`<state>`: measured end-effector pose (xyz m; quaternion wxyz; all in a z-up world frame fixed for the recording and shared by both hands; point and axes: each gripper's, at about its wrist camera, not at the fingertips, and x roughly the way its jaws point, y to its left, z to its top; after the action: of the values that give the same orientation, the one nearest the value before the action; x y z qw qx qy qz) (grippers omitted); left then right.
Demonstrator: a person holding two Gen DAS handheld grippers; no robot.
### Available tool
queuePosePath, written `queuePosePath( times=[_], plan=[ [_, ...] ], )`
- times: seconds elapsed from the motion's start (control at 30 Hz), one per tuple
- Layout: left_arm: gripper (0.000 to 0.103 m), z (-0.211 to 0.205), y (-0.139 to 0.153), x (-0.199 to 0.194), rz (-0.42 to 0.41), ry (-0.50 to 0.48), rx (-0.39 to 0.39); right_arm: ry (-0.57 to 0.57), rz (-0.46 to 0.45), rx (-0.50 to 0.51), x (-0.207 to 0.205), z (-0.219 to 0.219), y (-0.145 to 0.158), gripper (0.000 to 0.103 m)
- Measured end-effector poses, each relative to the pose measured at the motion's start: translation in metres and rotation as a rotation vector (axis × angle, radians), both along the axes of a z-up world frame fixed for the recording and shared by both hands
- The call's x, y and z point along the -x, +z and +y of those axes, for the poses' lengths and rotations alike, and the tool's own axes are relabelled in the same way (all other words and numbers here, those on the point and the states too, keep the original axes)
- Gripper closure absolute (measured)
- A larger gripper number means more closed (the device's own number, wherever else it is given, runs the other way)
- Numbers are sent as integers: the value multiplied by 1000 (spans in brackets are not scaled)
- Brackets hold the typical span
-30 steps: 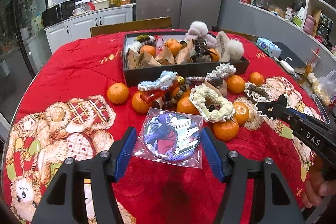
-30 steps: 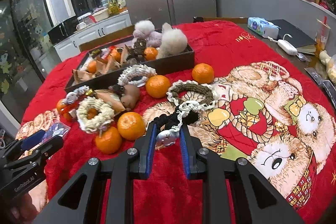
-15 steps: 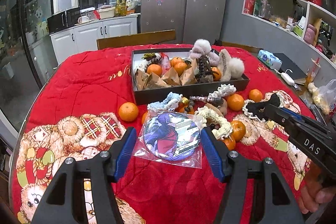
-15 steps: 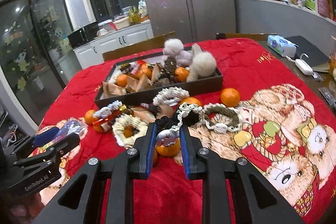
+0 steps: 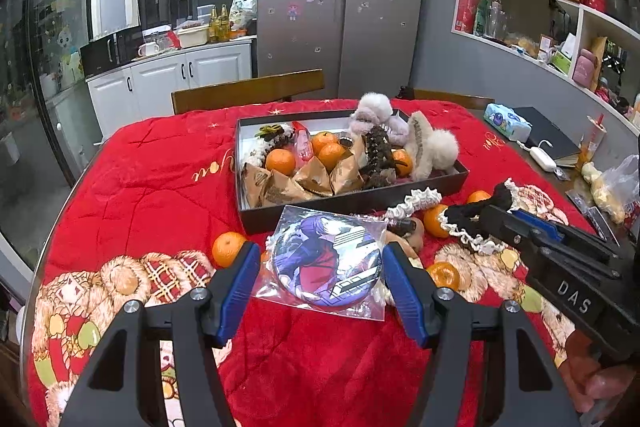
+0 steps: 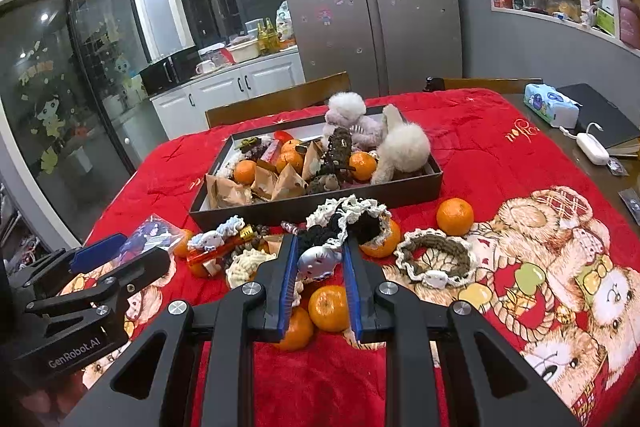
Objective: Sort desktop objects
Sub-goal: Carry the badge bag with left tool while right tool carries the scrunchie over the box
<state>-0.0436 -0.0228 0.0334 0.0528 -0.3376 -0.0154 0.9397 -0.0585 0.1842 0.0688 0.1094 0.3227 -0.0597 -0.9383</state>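
A round badge (image 5: 324,259) with a purple-haired figure, sealed in a clear sleeve, hangs above the red blanket. My left gripper (image 5: 320,255) is shut on it, one blue pad on each side. The same gripper (image 6: 100,259) and badge (image 6: 152,231) show at the left of the right wrist view. My right gripper (image 6: 320,247) is shut on a black scrunchie (image 6: 344,219) with white lace trim and a grey charm. It also shows at the right of the left wrist view, right gripper (image 5: 496,215) and scrunchie (image 5: 472,223). Beyond both stands a dark box (image 5: 360,201) holding tangerines, paper packets and fluffy clips.
Loose tangerines (image 6: 455,216) lie on the blanket in front of the box, along with a brown scrunchie (image 6: 436,259) and a cream one (image 6: 248,261). A tissue pack (image 6: 551,105) and a white charger (image 6: 592,147) lie at the far right. A wooden chair (image 5: 248,91) stands behind the table.
Both grippers have risen, each with its item still held. The badge and the scrunchie now hang higher over the table, closer to the box in view.
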Motion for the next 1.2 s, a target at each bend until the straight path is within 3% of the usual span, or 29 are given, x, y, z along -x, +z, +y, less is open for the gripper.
queuePosePath(
  times=[0.6,1.2],
  plan=[
    [38,9,-11,49,-42,-8,-7,0,-38,15,40,4,-4,82],
    [38,-7,18,102,4,13,19,42,-1,14,86,-3,29,82]
  ],
)
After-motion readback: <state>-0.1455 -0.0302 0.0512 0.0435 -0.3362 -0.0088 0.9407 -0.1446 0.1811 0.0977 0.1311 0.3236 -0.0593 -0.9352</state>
